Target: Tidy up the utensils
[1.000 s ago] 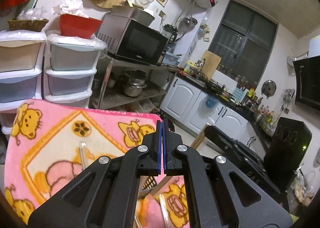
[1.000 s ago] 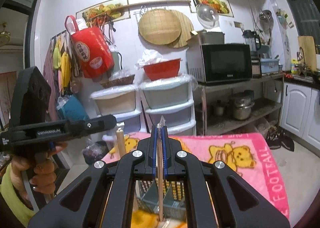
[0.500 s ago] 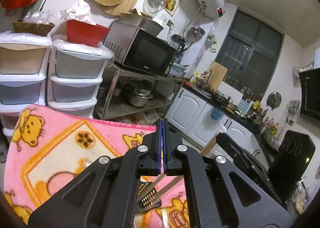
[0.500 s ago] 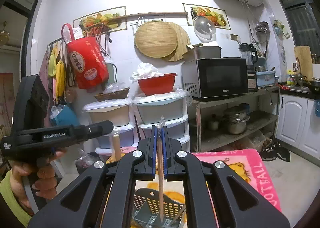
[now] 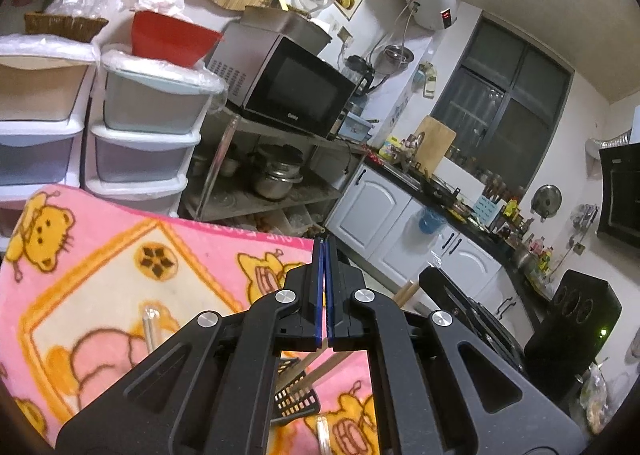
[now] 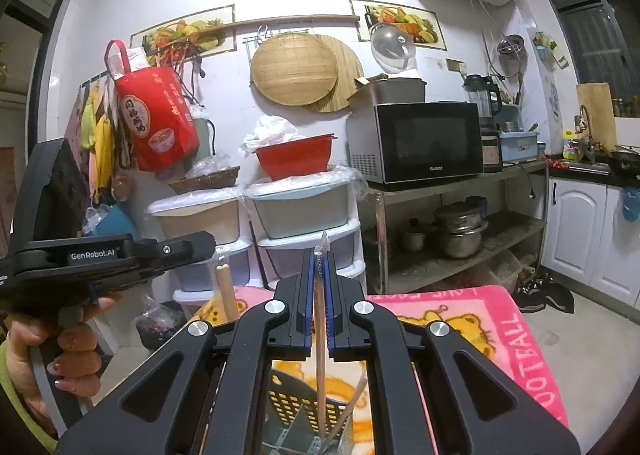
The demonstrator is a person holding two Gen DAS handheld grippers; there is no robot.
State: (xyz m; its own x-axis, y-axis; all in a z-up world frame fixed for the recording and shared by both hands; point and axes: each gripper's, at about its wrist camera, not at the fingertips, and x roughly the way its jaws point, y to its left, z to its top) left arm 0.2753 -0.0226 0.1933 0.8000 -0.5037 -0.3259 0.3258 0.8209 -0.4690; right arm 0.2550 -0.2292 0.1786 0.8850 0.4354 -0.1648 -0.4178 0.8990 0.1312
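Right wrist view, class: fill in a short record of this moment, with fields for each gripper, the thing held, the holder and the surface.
right gripper: shut on the wrapped chopsticks
wrapped chopsticks: upright, lower end inside the utensil basket
utensil basket: dark, perforated, standing on the pink blanket
pink blanket: cartoon bear print
left gripper: shut, nothing seen between its fingers

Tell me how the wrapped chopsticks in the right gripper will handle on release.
The chopsticks look thin and stiff, so probably light. Pinched upright by the right gripper over the basket, they would likely drop and lean. The clear wrapper may be slippery.
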